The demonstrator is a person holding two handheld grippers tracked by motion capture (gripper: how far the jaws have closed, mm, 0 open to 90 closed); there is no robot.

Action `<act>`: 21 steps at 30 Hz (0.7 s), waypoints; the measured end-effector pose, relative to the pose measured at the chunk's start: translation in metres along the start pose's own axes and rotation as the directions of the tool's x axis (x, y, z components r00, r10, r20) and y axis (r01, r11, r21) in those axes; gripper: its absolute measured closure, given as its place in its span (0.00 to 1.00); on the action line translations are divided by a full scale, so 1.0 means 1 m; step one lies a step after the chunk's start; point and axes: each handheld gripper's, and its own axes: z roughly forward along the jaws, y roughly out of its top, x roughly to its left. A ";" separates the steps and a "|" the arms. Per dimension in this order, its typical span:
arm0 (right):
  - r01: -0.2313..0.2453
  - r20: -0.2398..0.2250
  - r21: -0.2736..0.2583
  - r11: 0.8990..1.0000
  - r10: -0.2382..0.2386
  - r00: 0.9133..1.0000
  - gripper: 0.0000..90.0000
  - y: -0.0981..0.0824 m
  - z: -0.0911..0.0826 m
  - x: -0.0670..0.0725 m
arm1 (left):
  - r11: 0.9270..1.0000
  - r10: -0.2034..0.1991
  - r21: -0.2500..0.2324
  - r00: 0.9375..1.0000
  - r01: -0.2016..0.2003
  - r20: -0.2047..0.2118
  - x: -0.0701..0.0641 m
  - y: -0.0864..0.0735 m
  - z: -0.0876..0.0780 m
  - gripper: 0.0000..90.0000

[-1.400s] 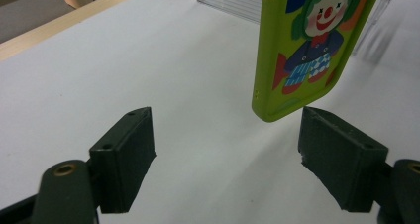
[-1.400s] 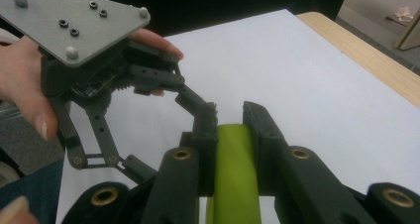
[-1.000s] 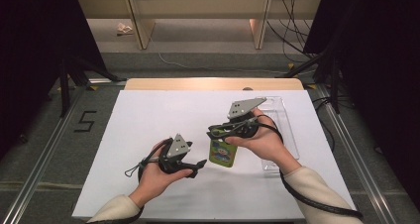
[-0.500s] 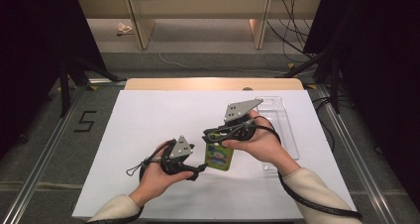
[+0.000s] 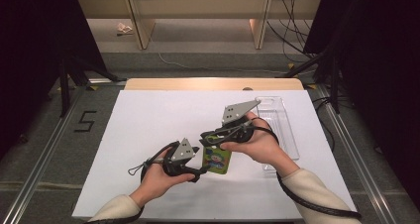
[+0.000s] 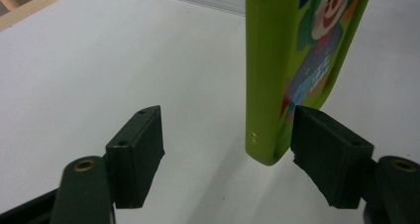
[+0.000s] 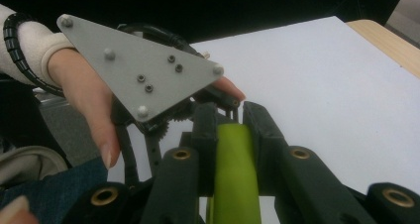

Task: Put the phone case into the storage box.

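A lime-green flat case (image 5: 218, 159) with a clown picture hangs upright above the white table. My right gripper (image 5: 210, 137) is shut on its upper end; in the right gripper view both jaws clamp its green edge (image 7: 233, 174). My left gripper (image 5: 199, 173) sits just left of it, by the case's lower end. In the left gripper view the case (image 6: 267, 85) stands between my left gripper's (image 6: 228, 157) jaws, close against the right-hand pad (image 6: 329, 154) and well apart from the left-hand pad (image 6: 136, 154). These jaws have just been closing.
A clear plastic tray (image 5: 285, 125) lies on the white sheet (image 5: 148, 120) at the right, behind my right hand. The wooden table edge (image 5: 213, 84) runs along the back. My left gripper's grey plate (image 7: 143, 70) and the hand (image 7: 89, 100) holding it appear beyond the case.
My right gripper has brought the green case slightly nearer and left, towards the left gripper. The left hand has barely moved.
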 end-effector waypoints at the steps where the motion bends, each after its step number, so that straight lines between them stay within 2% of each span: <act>1: 0.000 -0.001 0.000 1.000 0.000 1.000 0.86 0.000 0.000 0.000 | 1.000 -0.001 0.001 1.000 0.001 0.005 0.000 0.000 0.000 0.33; 8: 0.000 -0.008 -0.002 1.000 0.000 1.000 0.86 0.000 0.001 0.001 | 1.000 0.004 0.008 0.999 -0.004 0.044 -0.003 0.001 0.002 0.39; 15: -0.006 -0.018 -0.010 1.000 0.005 1.000 0.86 0.000 0.001 0.001 | 1.000 -0.013 0.004 0.995 0.012 0.096 -0.004 0.002 0.002 0.51; 21: -0.010 -0.021 -0.015 1.000 0.010 1.000 0.86 0.000 0.001 0.001 | 1.000 -0.011 -0.003 0.993 0.011 0.118 -0.005 0.003 0.001 0.59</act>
